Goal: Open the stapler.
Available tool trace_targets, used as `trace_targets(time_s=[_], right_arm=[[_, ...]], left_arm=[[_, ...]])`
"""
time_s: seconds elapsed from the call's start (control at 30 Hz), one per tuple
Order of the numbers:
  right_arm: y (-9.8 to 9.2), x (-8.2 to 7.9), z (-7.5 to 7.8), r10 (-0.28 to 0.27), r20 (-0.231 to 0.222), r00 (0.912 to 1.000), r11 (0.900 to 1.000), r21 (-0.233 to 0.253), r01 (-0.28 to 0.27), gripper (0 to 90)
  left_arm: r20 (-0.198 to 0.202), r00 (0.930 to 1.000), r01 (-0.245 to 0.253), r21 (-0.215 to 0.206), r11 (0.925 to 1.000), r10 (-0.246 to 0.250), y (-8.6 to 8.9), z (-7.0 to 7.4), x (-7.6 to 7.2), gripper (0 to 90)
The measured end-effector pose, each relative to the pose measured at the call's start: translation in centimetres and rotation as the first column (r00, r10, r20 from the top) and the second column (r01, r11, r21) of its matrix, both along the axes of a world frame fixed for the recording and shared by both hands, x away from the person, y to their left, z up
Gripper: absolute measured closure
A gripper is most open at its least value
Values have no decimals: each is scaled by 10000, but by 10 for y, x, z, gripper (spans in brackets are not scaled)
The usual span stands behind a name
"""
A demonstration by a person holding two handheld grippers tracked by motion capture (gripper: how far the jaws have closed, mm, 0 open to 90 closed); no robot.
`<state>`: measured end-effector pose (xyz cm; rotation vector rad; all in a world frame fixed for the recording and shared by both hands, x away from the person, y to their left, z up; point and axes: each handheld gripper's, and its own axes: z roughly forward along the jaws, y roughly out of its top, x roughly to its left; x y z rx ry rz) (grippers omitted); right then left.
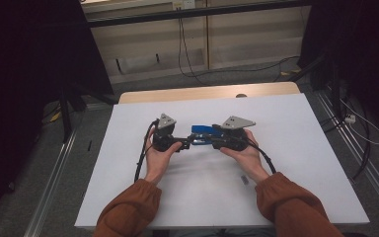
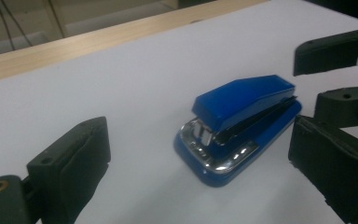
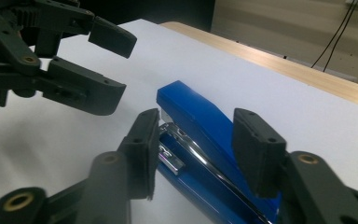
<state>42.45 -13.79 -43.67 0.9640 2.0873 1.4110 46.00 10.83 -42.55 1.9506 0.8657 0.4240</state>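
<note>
Stapler (image 2: 240, 125): blue, flat on the white worktop (image 1: 286, 163), near its middle, between the two grippers.
Left gripper (image 2: 200, 154): jaws spread wide, facing the stapler's metal front end (not touching it).
Right gripper (image 3: 199, 154): jaws spread, one on each side of the stapler's rear half; contact seems absent, though the near jaw hides part of the gap.
Hands: left hand (image 1: 159, 154) and right hand (image 1: 246, 154) hold the grippers low over the worktop.

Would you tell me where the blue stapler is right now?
In the high view the blue stapler lies mid-table on the white sheet, between the left claw and right claw.
</note>
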Motion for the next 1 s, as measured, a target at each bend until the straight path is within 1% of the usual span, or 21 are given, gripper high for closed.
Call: trace_targets(time_s=[0.07, 0.13, 0.17, 0.2, 0.27, 0.3, 0.33, 0.4, 0.47, 0.5, 0.53, 0.57, 0.63, 0.67, 0.73, 0.77, 0.8, 0.83, 0.9, 0.93, 1.0], right_arm=[[1, 0, 1, 91, 51, 9999, 10000, -21, -91, 621], [2, 1, 2, 53, 83, 10000, 10000, -51, -53, 679], [3, 1, 1, 54, 88, 9999, 10000, 11, -54, 722], [4, 1, 1, 80, 16, 10000, 10000, 33, -80, 759], [6, 2, 1, 3, -10, 10000, 9998, -174, -4, 851], [7, 3, 0, -29, -72, 10000, 9999, -125, 28, 890], [8, 4, 0, 11, -175, 9998, 10000, -76, -12, 900], [10, 6, -1, 17, -371, 9993, 10000, -81, -20, 900], [12, 8, -2, 63, -465, 9989, 9999, -143, -70, 900], [14, 9, -2, 94, -517, 9986, 9998, -183, -104, 900], [15, 10, -2, 123, -548, 9984, 9996, -231, -136, 900], [16, 11, -2, 189, -554, 9983, 9994, -286, -205, 900], [18, 12, -1, 267, -573, 9980, 9989, -364, -288, 900], [19, 13, -1, 301, -563, 9980, 9987, -405, -324, 900], [21, 13, -1, 355, -639, 9973, 9986, -369, -379, 900], [22, 14, -1, 387, -682, 9969, 9985, -368, -413, 900], [22, 14, -2, 402, -699, 9967, 9981, -433, -433, 900], [23, 14, -3, 391, -738, 9965, 9979, -482, -428, 900], [24, 15, -5, 410, -780, 9961, 9972, -591, -457, 900], [24, 16, -6, 415, -822, 9958, 9967, -660, -470, 900], [25, 17, -7, 435, -877, 9952, 9963, -695, -497, 900]], left_arm=[[-115, 9999, 43, -157, 9999, -44, 1, -2, 2, 62], [-94, 9998, 180, -172, 9997, -182, 2, -4, 4, 70], [-152, 9997, 189, -59, 9998, -190, 2, -4, 4, 75], [-188, 9997, 123, -114, 9999, -125, 2, -5, 4, 75], [-175, 9998, 88, -37, 10000, -88, 2, -6, 5, 75], [-98, 9999, 90, 101, 9999, -89, 2, -5, 4, 74], [-78, 9999, 94, 97, 9999, -93, 2, -6, 4, 71], [-179, 9997, 184, 87, 9998, -182, 3, -6, 5, 58], [-178, 9998, 139, 296, 9995, -134, 2, -6, 4, 76], [-283, 9995, 150, 235, 9996, -143, 3, -7, 4, 116], [-420, 9989, 220, 157, 9996, -213, 3, -7, 4, 197], [-488, 9986, 205, 113, 9997, -199, 3, -7, 4, 257], [-564, 9980, 277, 52, 9996, -274, 4, -7, 4, 307], [-652, 9975, 282, -25, 9996, -283, 4, -7, 3, 378], [-702, 9969, 347, -1, 9994, -346, 4, -7, 3, 446], [-709, 9962, 501, -91, 9987, -506, 4, -7, 3, 510], [-636, 9965, 547, 130, 9984, -537, 4, -7, 3, 561], [-607, 9969, 522, 233, 9984, -507, 3, -7, 2, 567], [-612, 9965, 592, 240, 9980, -577, 1, -9, 2, 663], [-603, 9963, 640, 413, 9971, -614, 0, -9, 2, 705], [-568, 9958, 750, 505, 9959, -721, -1, -10, 2, 788]])
